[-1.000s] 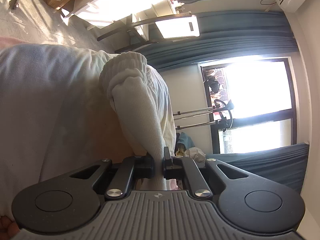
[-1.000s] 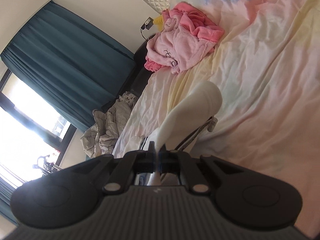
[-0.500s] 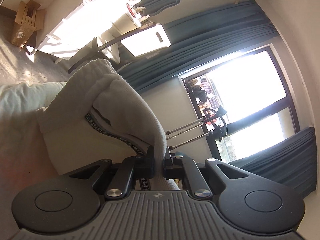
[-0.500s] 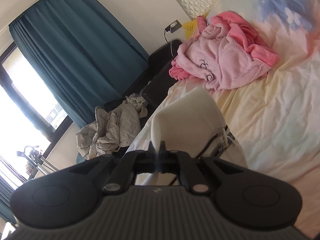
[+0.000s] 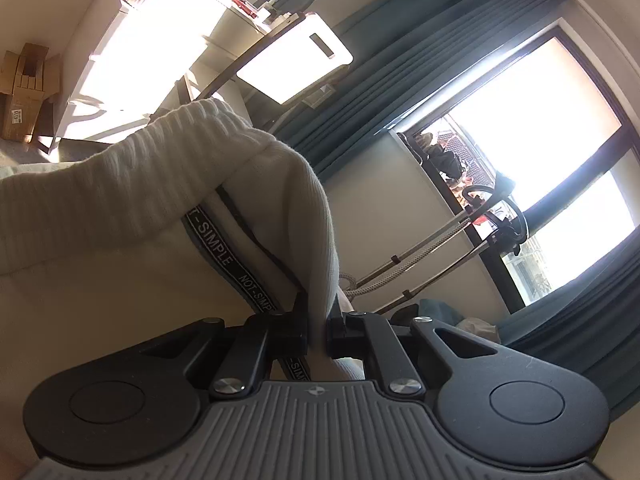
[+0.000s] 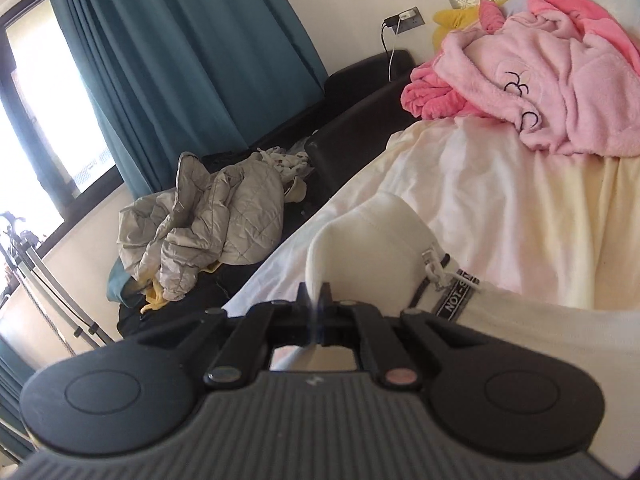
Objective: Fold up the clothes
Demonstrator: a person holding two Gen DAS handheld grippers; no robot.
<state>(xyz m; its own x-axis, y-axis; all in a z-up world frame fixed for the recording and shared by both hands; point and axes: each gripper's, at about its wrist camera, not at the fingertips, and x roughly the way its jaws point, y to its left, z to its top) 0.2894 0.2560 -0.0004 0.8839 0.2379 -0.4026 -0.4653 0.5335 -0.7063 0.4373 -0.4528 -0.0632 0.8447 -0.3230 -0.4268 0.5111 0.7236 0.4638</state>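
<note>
A cream-white garment point(image 5: 120, 208) with a ribbed hem and a black strap printed "NOT-SIMPLE" point(image 5: 216, 248) fills the left wrist view. My left gripper point(image 5: 318, 316) is shut on a fold of its ribbed edge, held up in the air. In the right wrist view my right gripper point(image 6: 315, 300) is shut on another edge of the same white garment point(image 6: 372, 240), with the strap point(image 6: 456, 296) hanging to its right, above the bed sheet point(image 6: 500, 208).
A pink fleece robe point(image 6: 540, 80) lies piled at the bed's head. A grey quilted jacket point(image 6: 208, 216) lies on a dark bench point(image 6: 360, 120) beside the bed. Teal curtains point(image 6: 180, 60) and bright windows point(image 5: 540, 152) stand behind. A desk point(image 5: 168, 40) and cardboard boxes point(image 5: 24, 84) are at the left.
Both grippers have lifted and tilted upward with the garment. The bed surface has dropped lower in the right view; the left view now shows more room and the strap's lettering.
</note>
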